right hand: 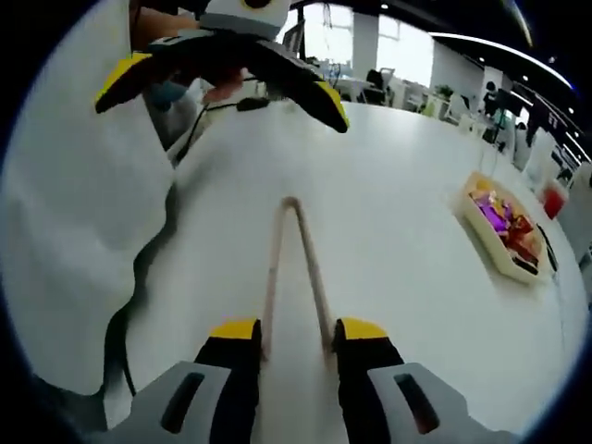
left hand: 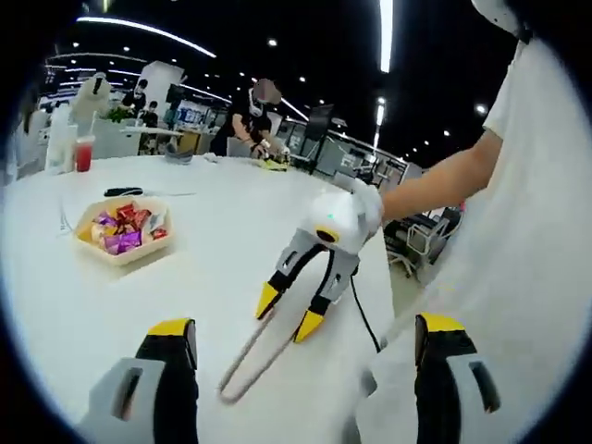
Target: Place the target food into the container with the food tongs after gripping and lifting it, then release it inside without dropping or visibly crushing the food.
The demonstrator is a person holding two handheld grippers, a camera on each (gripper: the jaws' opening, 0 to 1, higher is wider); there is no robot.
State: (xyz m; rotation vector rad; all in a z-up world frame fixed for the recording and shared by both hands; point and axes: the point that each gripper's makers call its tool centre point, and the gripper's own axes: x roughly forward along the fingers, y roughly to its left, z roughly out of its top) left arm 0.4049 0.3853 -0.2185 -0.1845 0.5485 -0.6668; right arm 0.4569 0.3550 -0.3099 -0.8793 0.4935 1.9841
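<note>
Right gripper (right hand: pixel 294 335) pinched the thin beige V-shaped food tongs (right hand: pixel 294 268) between its yellow-tipped fingers (right hand: pixel 233 333), tongs flat on the round white table (right hand: pixel 398 185). Left gripper (left hand: pixel 305 344) stood spread, empty. Beige tray of coloured wrapped snacks (left hand: pixel 124 229) sat well beyond the tongs. Risk: the squeezed tongs might twist or slip on lifting.

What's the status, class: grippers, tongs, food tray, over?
Right gripper shut on slim beige tongs, flat on white table. Left gripper open, holding nothing. Cream tray of wrapped snacks apart, untouched. Path unobstructed.
</note>
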